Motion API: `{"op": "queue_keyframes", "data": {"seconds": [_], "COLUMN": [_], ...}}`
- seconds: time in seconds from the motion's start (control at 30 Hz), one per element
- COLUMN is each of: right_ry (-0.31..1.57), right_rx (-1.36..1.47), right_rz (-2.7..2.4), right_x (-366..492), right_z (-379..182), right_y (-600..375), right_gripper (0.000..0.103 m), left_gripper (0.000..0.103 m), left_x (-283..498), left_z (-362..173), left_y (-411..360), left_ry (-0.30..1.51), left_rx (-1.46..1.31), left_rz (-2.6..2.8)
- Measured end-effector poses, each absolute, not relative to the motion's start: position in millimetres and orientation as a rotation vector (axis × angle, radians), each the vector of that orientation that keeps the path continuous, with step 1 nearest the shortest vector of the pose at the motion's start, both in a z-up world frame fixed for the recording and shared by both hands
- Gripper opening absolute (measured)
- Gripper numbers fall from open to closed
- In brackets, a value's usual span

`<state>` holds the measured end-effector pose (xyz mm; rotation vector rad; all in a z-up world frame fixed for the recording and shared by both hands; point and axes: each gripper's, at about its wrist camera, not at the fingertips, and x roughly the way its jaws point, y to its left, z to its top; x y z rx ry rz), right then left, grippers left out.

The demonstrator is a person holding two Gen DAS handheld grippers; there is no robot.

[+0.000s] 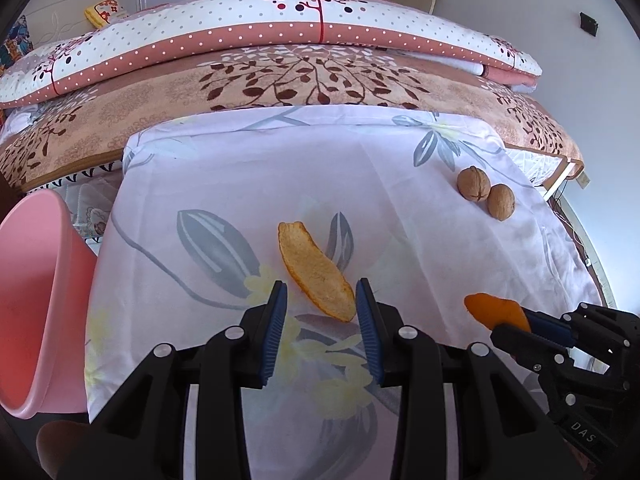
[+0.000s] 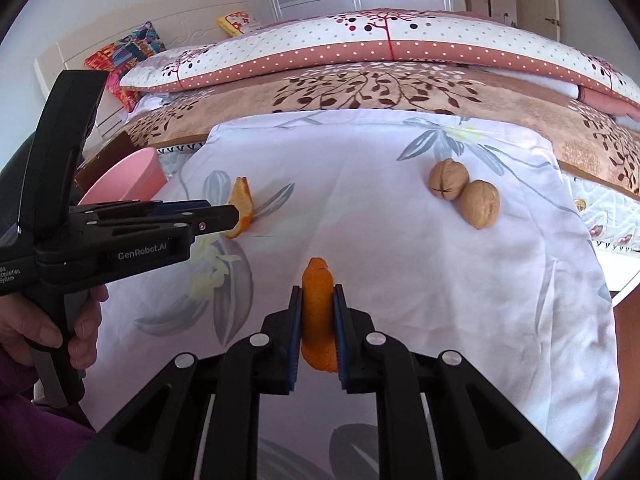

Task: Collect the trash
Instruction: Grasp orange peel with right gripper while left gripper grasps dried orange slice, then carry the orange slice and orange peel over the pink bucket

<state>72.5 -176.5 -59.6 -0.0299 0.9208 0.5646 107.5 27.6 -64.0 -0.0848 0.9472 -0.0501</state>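
Right gripper (image 2: 316,312) pinching a curled, pebbly orange peel (image 2: 318,316) above the floral cloth (image 2: 400,264). Left gripper (image 1: 322,300), ribbed blue pads spread, around the near end of a flat dried peel strip (image 1: 316,270). Two wrinkled walnuts (image 1: 485,193) touching, well apart; smooth pink bin (image 1: 36,300) at left.

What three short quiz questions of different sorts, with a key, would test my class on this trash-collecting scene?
1. True or false: the right gripper is shut on a curled orange peel piece.
2. How many brown wrinkled walnuts lie on the white floral cloth?
3. The long flat orange peel strip lies: A) inside the pink plastic bin; B) on the cloth, between the open left gripper's fingertips; C) on top of the walnuts.

Key: 1 true; 2 two; 3 B.
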Motion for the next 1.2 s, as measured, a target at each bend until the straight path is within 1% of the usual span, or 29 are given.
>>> {"op": "queue_keyframes", "data": {"seconds": [0.27,0.7,0.73,0.77,0.87,0.97,1.2], "right_ry": [0.883,0.929,0.933,0.938,0.955,0.960,0.963], "right_rx": [-0.037,0.029,0.029,0.029,0.037,0.045,0.055], "right_rz": [0.553,0.541,0.541,0.541,0.537,0.526,0.489], "right_x": [71,80,80,80,83,84,86], "right_z": [-61,-67,-68,-68,-71,-72,-72], "right_y": [-174,-182,-182,-182,-182,-184,-187], "right_gripper": [0.014,0.014,0.014,0.014,0.014,0.014,0.014], "left_gripper": [0.035,0.035,0.032,0.026,0.021,0.019,0.018], "left_x": [118,122,122,122,121,120,113], "left_z": [-77,-78,-78,-78,-78,-78,-73], "left_y": [27,22,22,22,24,24,19], "left_ry": [0.979,0.951,0.949,0.946,0.939,0.925,0.898], "left_rx": [-0.111,-0.094,-0.091,-0.083,-0.072,-0.069,-0.046], "left_rz": [-0.023,-0.032,-0.029,-0.021,-0.012,-0.020,-0.066]}}
